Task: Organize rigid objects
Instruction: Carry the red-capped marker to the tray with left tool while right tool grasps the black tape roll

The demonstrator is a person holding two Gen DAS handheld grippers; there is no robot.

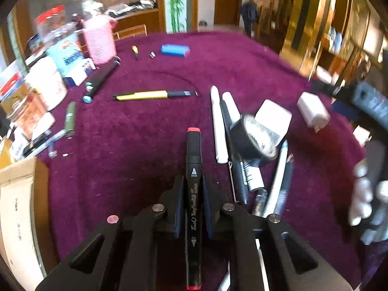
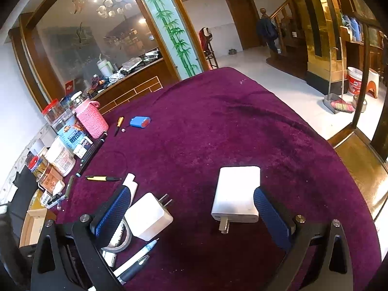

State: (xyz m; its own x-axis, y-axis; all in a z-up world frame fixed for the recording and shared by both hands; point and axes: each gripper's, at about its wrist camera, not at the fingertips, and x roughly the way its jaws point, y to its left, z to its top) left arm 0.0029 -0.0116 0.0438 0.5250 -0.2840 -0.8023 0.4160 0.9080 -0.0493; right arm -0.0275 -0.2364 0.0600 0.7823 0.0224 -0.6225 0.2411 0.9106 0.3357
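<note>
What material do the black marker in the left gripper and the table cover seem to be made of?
Black marker: probably smooth plastic; it shows a slight sheen and crisp printed lettering. Table cover: likely a velvet-like purple fabric; it has a matte pile with darker brushed streaks.

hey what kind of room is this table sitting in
Probably a lived-in home, perhaps a dining or living area. A wooden staircase rises at the back, a broom and dustpan lean by the wall, and the table's purple cloth carries everyday clutter like a pink knitted bottle.
</note>
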